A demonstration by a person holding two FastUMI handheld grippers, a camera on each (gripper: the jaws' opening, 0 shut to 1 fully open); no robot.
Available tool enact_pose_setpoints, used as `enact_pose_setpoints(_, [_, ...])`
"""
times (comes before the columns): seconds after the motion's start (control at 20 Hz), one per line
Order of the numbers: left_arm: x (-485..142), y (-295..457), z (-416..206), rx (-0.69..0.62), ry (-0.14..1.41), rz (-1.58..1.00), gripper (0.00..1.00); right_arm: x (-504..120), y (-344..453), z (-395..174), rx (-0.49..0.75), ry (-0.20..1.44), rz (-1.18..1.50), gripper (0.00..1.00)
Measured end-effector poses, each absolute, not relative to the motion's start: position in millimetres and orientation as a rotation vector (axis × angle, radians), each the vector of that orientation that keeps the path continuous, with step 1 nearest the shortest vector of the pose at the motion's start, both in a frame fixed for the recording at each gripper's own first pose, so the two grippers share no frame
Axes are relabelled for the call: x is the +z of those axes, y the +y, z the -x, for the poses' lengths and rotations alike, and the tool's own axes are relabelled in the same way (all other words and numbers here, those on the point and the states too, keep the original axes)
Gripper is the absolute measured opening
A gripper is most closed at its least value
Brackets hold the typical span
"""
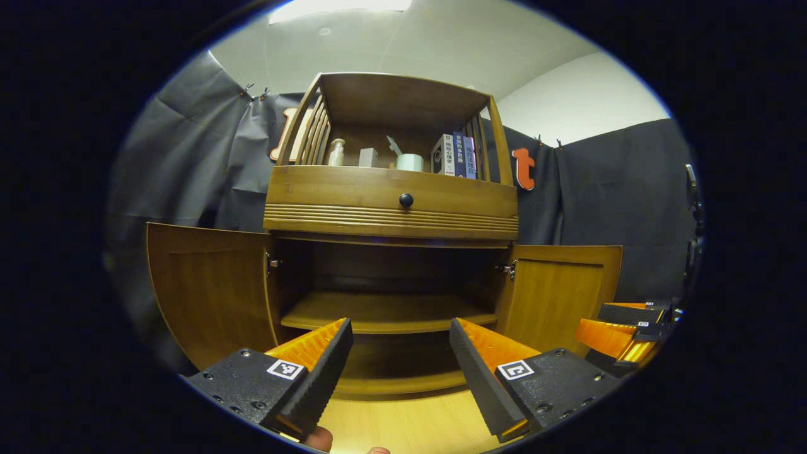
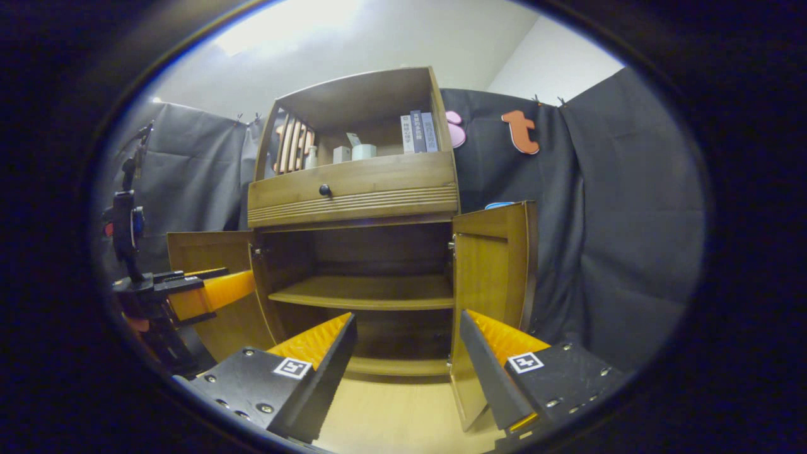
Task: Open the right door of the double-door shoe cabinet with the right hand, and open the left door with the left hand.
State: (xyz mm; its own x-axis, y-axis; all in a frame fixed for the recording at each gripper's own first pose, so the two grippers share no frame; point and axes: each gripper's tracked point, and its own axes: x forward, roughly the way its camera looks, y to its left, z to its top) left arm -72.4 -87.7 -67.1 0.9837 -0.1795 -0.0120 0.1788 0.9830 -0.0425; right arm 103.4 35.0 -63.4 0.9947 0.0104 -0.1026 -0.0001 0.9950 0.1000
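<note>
— Left gripper view first, left to right: left door swung wide, well clear of the shoe cabinet; inside, a bare shelf; then the right door hinged out too. Left gripper near, centred before the opening, fingers spread, holding nothing. Right gripper low at far right, just in front of the right door.

— Right gripper view, same order?

— Left gripper at the left edge, apart from the left door behind it. Shoe cabinet in the middle, shelf empty. Right door edge-on, roughly square to the front. Right gripper released as well, jaws wide, nothing between them, right finger close beside the door's lower corner.

— So what remains?

— Likely little; both doors look open. To finish well: draw each gripper straight back toward the near side, jaws kept apart, no brushing of the right door's lower edge. Worth avoiding any sideways sweep, since a knock could swing that door shut again.
</note>
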Motion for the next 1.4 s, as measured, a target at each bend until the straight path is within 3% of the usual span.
enact_pose_setpoints(0.4, [-65,-145,67,-0.285,0.003,0.037,0.92,-46,-12,-88,-0.035,0.043,-0.107,0.97])
enact_pose_setpoints(0.55, [-62,-183,71,-0.358,-0.002,0.043,0.96,-39,-45,-76,-0.079,0.017,-0.105,0.97])
enact_pose_setpoints(0.65, [-60,-213,76,-0.418,-0.009,0.044,0.93,-37,-72,-67,-0.118,0.006,-0.105,0.97])
enact_pose_setpoints(0.75, [-57,-250,84,-0.493,-0.016,0.042,0.96,-38,-103,-56,-0.166,0.001,-0.098,0.97])
enact_pose_setpoints(0.8, [-56,-271,92,-0.543,-0.020,0.043,0.92,-40,-121,-51,-0.193,-0.004,-0.090,0.97])
enact_pose_setpoints(1.05, [-74,-398,151,-0.877,0.026,0.064,0.96,-45,-223,-40,-0.325,-0.070,0.015,0.97])
enact_pose_setpoints(1.25, [-117,-472,192,-1.036,0.145,0.056,0.96,-38,-280,-60,-0.298,-0.257,0.107,0.97])
enact_pose_setpoints(1.4, [-168,-510,212,-1.119,0.254,0.012,0.96,-81,-327,-95,-0.283,-0.289,0.035,0.96])
